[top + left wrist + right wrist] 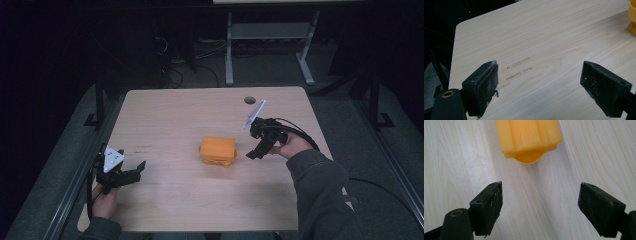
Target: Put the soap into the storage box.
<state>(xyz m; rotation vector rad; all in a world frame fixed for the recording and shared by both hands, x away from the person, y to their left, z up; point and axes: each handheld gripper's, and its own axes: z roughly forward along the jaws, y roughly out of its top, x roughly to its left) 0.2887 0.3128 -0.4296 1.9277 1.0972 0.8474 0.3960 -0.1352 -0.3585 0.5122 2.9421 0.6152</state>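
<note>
Right tool point(253, 152) spread, just beside orange box point(218, 150); left tool point(134, 172) spread, well apart, over worktop point(180, 110)

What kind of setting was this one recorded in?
Likely a lab or workshop recording station: a bare wooden table with an orange plastic object, loose cables on the dark floor, and a metal-framed bench behind.

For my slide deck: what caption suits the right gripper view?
Right gripper, fingers open, aimed at an orange plastic container on the wooden table.

one orange box point(218, 150), two tongs point(131, 173)
</note>
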